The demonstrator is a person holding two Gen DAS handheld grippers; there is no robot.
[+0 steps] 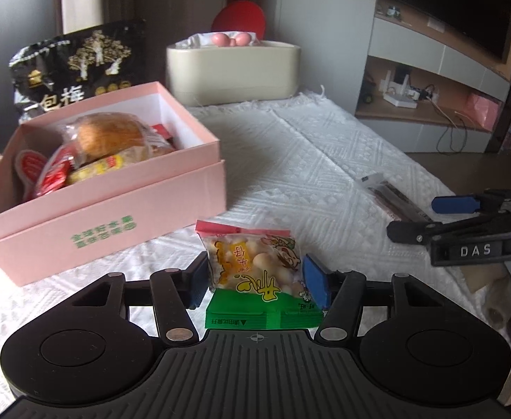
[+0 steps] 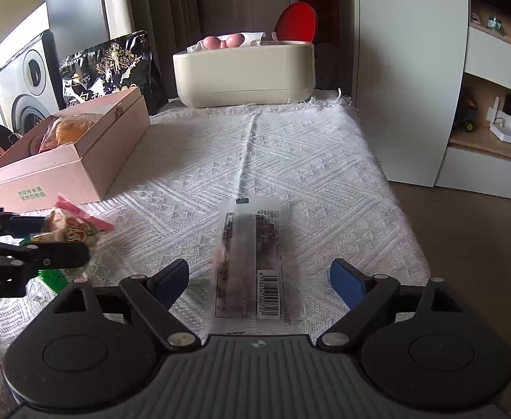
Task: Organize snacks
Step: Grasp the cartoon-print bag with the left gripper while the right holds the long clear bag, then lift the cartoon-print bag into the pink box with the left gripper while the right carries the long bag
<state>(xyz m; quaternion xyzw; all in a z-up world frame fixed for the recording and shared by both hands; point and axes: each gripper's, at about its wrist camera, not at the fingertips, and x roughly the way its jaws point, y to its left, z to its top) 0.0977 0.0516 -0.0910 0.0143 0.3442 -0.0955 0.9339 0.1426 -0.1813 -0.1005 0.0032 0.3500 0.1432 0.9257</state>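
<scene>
Left hand-held gripper (image 1: pixel 255 276) pinching biscuit packet (image 1: pixel 252 262), right hand-held gripper (image 2: pixel 259 279) spread over blurred dark snack bar (image 2: pixel 252 262)

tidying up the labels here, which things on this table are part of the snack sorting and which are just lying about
Part of the job:
- small biscuit packet, clamped in the left tool
- long dark snack bar, flat between the open right tool
- pink box holding snacks

Just lying about:
- black plum bag
- beige tissue box
</scene>
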